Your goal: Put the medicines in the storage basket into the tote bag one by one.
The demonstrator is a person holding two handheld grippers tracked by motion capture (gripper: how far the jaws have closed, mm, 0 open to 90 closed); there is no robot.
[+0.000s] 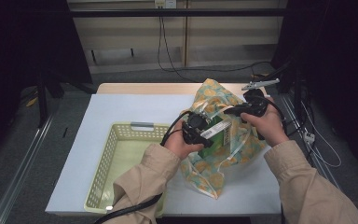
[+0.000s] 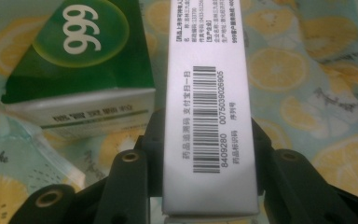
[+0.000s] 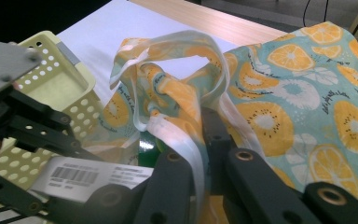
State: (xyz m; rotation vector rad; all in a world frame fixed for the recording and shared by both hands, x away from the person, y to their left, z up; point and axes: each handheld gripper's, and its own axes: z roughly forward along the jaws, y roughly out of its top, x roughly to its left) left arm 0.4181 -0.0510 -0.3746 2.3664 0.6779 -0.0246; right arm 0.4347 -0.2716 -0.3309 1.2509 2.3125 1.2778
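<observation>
Pale yellow plastic: a perforated basket (image 1: 121, 163) sits on the white sheet (image 1: 135, 109) that covers the wooden table (image 1: 144, 88), left of the work and just beside the bag. Cables trail across the floor behind the table. In the right gripper view the basket's wall (image 3: 70, 91) stands close behind the left gripper's linkage, partly screened by it.

Bag (image 1: 219, 140): soft, teal, printed with orange and lemon slices, partly see-through low down. It lies right of centre on the sheet, mouth bunched up toward the person's hands. Its white-edged rim (image 3: 186, 93) is gathered into folds that hide most of the inside.

Box (image 1: 213, 132): long carton, silver-white side panel with a barcode and small print, green on the other faces. It is at the bag's mouth, between the two hands. A second box (image 2: 81, 60), green with "999" in a yellow-green oval, lies on the printed fabric just left of it in the left gripper view.

Left gripper (image 2: 208, 154): jaws part-way spread, pads pressed on the two long sides of the barcode box, pinching it.

Right gripper (image 3: 200, 158): jaws squeezed nearly together, clamping a strip of the bag's rim between them, holding the mouth up.
</observation>
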